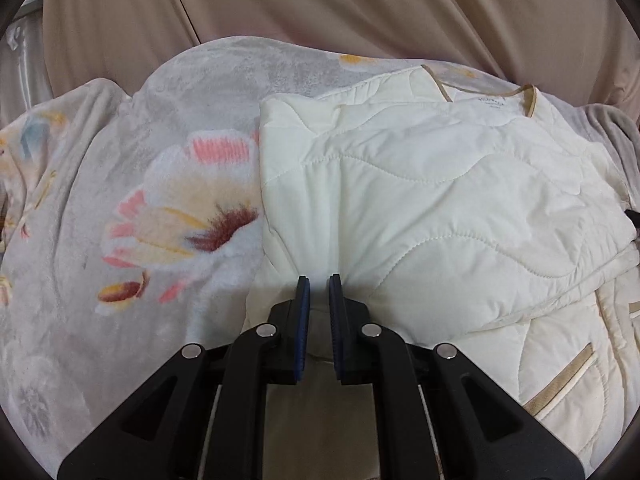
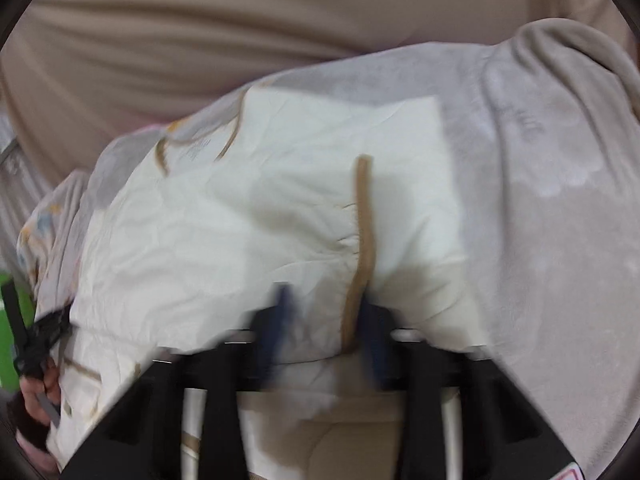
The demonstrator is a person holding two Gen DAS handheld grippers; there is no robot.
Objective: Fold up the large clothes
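A cream quilted jacket [image 1: 420, 200] with tan trim lies partly folded on a floral fleece blanket [image 1: 120, 184]. My left gripper [image 1: 319, 280] is at the jacket's near left edge, its blue pads a narrow gap apart with a pinch of cream fabric gathered between them. In the blurred right wrist view the jacket [image 2: 260, 220] fills the middle, with a tan-trimmed edge [image 2: 362, 240] running down between the fingers. My right gripper [image 2: 326, 300] has its jaws apart around that edge of the jacket.
Beige draped fabric [image 1: 320, 8] hangs behind the blanket. The grey side of the blanket [image 2: 552, 240] spreads to the right. The other hand and gripper [image 2: 32, 344] show at the far left of the right wrist view.
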